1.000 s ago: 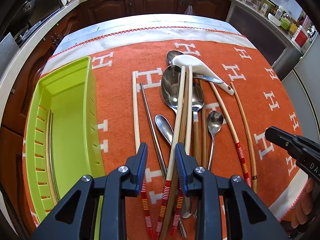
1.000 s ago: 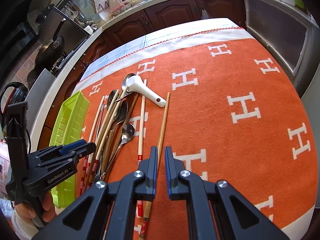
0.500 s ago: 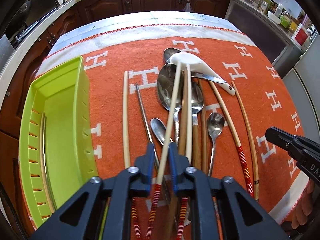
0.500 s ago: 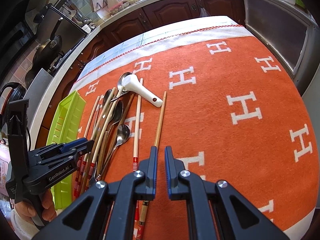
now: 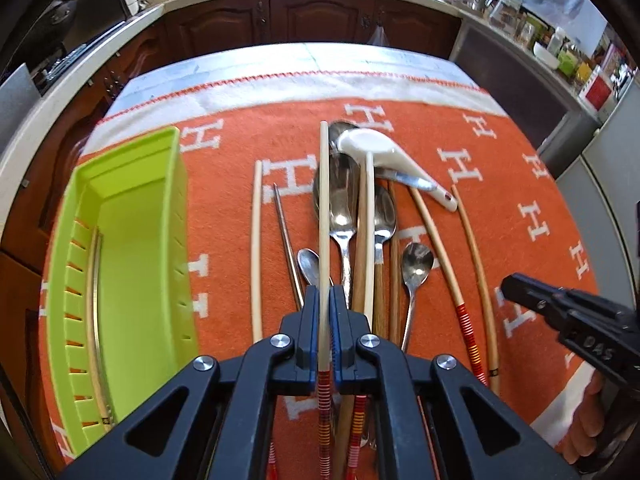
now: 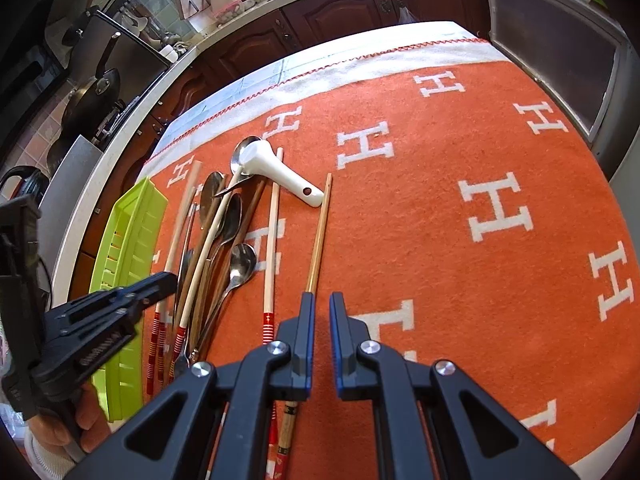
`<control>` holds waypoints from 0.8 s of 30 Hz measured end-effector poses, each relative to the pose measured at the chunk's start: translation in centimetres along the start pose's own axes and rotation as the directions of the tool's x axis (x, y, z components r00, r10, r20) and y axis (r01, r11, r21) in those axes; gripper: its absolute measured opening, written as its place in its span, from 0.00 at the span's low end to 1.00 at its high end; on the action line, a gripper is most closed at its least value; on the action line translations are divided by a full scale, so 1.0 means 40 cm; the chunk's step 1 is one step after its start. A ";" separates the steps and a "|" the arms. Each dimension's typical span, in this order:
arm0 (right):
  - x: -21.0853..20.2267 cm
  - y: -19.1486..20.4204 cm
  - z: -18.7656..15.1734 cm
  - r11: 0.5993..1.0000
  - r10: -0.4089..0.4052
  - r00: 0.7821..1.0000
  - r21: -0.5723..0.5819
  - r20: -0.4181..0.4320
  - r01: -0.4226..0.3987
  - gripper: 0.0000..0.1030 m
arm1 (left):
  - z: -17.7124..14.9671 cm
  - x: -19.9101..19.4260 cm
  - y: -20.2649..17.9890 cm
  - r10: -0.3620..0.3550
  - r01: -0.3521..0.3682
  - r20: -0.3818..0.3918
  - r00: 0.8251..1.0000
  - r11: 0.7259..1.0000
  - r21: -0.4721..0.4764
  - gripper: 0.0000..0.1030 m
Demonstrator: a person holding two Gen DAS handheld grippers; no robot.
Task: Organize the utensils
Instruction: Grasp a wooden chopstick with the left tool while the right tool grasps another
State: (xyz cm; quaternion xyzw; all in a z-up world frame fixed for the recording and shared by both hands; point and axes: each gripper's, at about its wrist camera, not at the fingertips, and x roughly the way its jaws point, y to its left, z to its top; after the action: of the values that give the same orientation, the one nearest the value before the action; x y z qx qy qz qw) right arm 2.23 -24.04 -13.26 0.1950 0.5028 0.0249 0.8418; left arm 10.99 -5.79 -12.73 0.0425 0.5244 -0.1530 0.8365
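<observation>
My left gripper [image 5: 325, 294] is shut on a pale chopstick with red stripes [image 5: 324, 208], which points straight ahead over the pile. Several chopsticks and metal spoons [image 5: 344, 200] lie on the orange cloth, with a white ceramic spoon [image 5: 384, 152] at the far end. A lime green tray [image 5: 120, 260] lies to the left with one chopstick [image 5: 94, 300] inside. My right gripper [image 6: 319, 304] is slightly open and empty, hovering beside a bamboo chopstick [image 6: 318, 236]. It also shows in the left wrist view [image 5: 516, 284].
The orange cloth with white H marks [image 6: 460, 200] covers the table. Its white border [image 5: 320, 88] and the table's far edge are beyond the pile. Kitchen counters and dark cabinets [image 5: 320, 12] surround the table.
My left gripper has closed on the striped chopstick and its far end has swung left to point straight ahead. The right gripper has hardly moved.
</observation>
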 end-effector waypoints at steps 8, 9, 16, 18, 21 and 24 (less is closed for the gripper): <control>0.020 0.037 -0.010 0.999 -0.029 1.000 -0.039 -0.006 0.029 0.24 | -0.004 -0.089 0.038 -0.026 0.027 0.033 0.999 0.999 -0.043 0.03; 0.023 0.044 -0.013 0.998 -0.045 0.999 -0.048 -0.007 0.044 0.26 | -0.006 -0.100 0.041 -0.024 0.026 0.038 0.999 0.999 -0.047 0.03; 0.040 0.094 -0.040 0.972 -0.166 0.985 -0.160 0.054 0.173 0.27 | -0.028 -0.202 0.090 -0.005 0.012 0.082 0.997 0.996 -0.086 0.03; 0.044 0.112 -0.052 0.953 -0.210 0.975 -0.206 0.079 0.222 0.27 | -0.033 -0.233 0.111 0.008 0.002 0.096 0.995 0.995 -0.102 0.03; 0.044 0.113 -0.059 0.937 -0.258 0.959 -0.214 0.112 0.277 0.12 | -0.039 -0.278 0.153 0.045 -0.028 0.122 0.992 0.990 -0.136 0.03; 0.034 0.094 -0.055 0.950 -0.238 0.966 -0.182 0.104 0.254 0.07 | -0.052 -0.318 0.199 0.084 -0.058 0.145 0.986 0.983 -0.174 0.03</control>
State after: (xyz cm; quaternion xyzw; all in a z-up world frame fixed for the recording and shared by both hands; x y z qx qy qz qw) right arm 1.60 -19.59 -14.00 0.0487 0.4840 -0.0393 0.8728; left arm 6.45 4.94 -3.03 -0.0218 0.4687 -0.0805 0.8794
